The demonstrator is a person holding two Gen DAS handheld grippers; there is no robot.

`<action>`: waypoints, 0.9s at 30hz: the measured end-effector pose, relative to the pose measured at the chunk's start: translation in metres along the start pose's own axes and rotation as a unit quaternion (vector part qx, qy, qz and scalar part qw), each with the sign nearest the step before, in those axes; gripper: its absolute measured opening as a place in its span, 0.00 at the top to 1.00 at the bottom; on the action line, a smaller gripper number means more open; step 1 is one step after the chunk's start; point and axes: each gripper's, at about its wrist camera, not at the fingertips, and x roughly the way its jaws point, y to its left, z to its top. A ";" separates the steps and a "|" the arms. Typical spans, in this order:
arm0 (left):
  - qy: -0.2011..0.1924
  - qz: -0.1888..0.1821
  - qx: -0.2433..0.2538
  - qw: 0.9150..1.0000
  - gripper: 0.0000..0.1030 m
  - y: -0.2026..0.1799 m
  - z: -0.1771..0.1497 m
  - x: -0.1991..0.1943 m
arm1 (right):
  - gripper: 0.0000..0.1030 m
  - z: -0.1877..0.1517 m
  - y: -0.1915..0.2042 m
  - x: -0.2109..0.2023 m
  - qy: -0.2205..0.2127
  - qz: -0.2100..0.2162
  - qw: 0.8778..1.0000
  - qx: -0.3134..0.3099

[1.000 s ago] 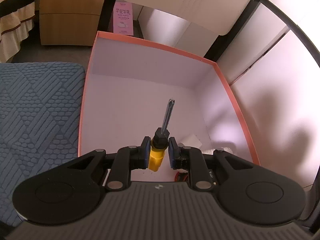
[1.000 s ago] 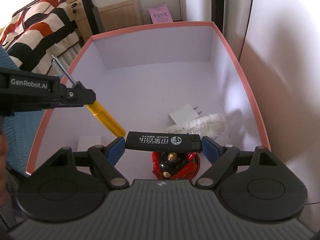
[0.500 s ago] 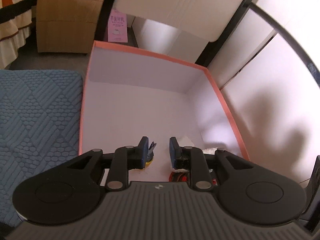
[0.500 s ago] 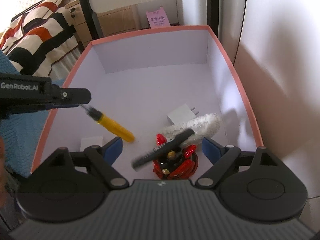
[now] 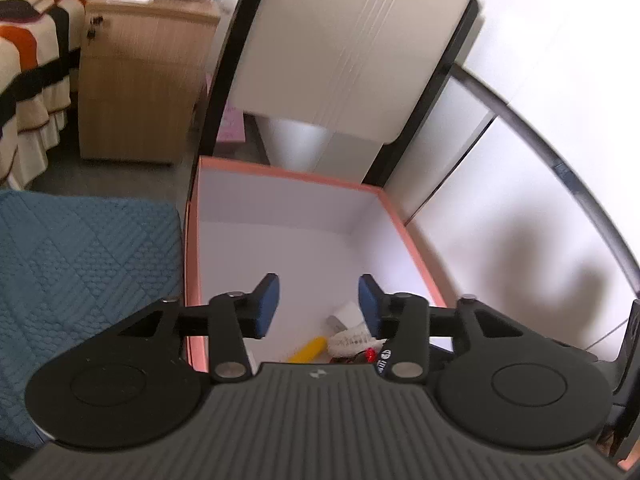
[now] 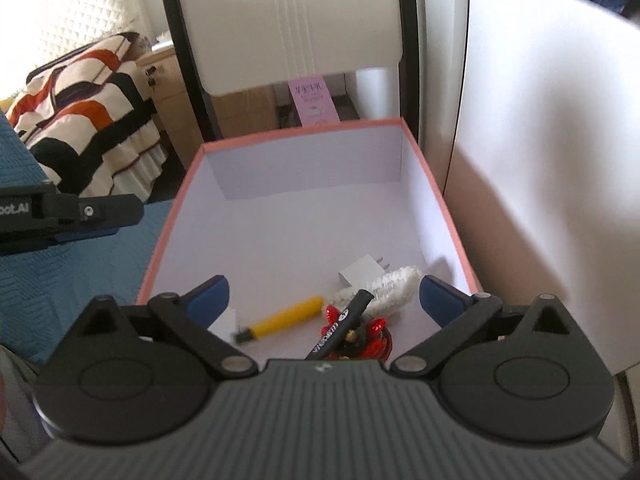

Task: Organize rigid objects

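A pink-rimmed white box (image 6: 452,216) holds the sorted items. A yellow-handled screwdriver (image 6: 286,318) lies on its floor. A black lighter (image 6: 340,326) leans on a red round toy (image 6: 374,342). A white charger plug (image 6: 360,272) and a white fluffy brush (image 6: 390,284) lie behind them. My right gripper (image 6: 322,298) is open and empty above the box's near end. My left gripper (image 5: 318,306) is open and empty above the box (image 5: 416,252); its side shows in the right wrist view (image 6: 96,212). The screwdriver handle (image 5: 308,350) shows below it.
A blue quilted mat (image 5: 80,264) lies left of the box. A wooden cabinet (image 5: 136,80) and a striped bed (image 6: 84,92) stand behind. A white panel with black frame (image 6: 296,20) rises behind the box, and a white wall (image 6: 540,160) is on the right.
The left gripper opened and dropped the screwdriver into the box. The right gripper opened and dropped the black lighter onto the red toy. Both grippers rose and pulled back.
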 end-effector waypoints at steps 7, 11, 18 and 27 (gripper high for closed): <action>-0.030 -0.010 0.011 0.999 0.35 -0.009 -0.002 -0.049 | 0.00 0.002 0.015 -0.044 -0.030 -0.003 1.000 -0.004; -0.051 -0.015 0.026 0.998 0.34 -0.016 -0.004 -0.078 | 0.00 -0.002 0.023 -0.062 -0.043 -0.007 0.999 -0.007; -0.068 -0.017 0.018 0.997 0.29 -0.013 -0.010 -0.113 | 0.00 -0.010 0.040 -0.083 -0.051 0.001 0.999 -0.015; -0.083 -0.006 0.009 0.996 0.15 -0.007 -0.020 -0.140 | 0.00 -0.020 0.055 -0.104 -0.057 -0.012 0.998 -0.037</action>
